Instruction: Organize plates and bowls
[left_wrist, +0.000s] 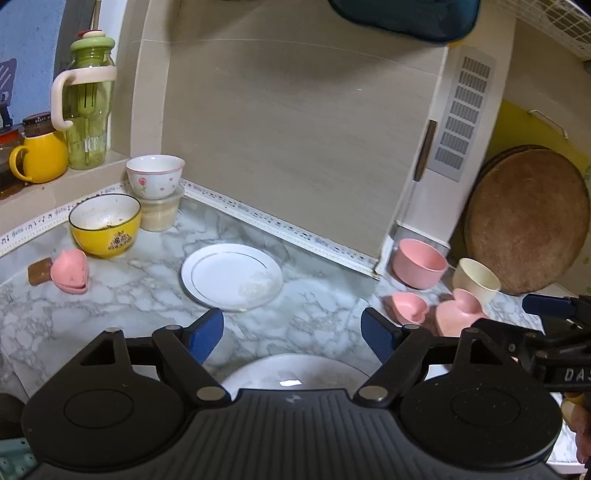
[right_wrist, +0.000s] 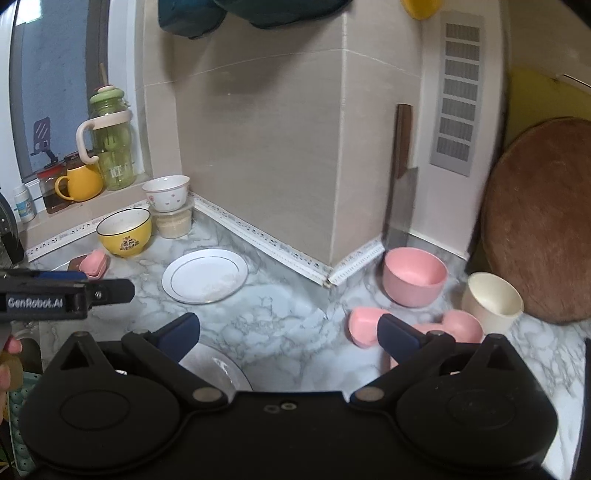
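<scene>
A white plate (left_wrist: 232, 275) lies flat on the marble counter (left_wrist: 325, 317), also in the right wrist view (right_wrist: 205, 275). A second white plate (left_wrist: 291, 373) lies below my open, empty left gripper (left_wrist: 291, 334). A yellow bowl (left_wrist: 105, 225) and a floral white bowl (left_wrist: 155, 176) on a tub stand at back left. A pink bowl (right_wrist: 413, 277), cream cup (right_wrist: 491, 301) and pink heart dishes (right_wrist: 364, 326) sit right. My right gripper (right_wrist: 288, 338) is open and empty above the counter.
A round wooden board (right_wrist: 543, 221) leans on the wall at right beside a cleaver (right_wrist: 400, 206). A green bottle (left_wrist: 88, 107) and yellow mug (left_wrist: 44, 157) stand on the window ledge. Pink heart dishes (left_wrist: 70, 271) lie at left. A tiled corner juts out.
</scene>
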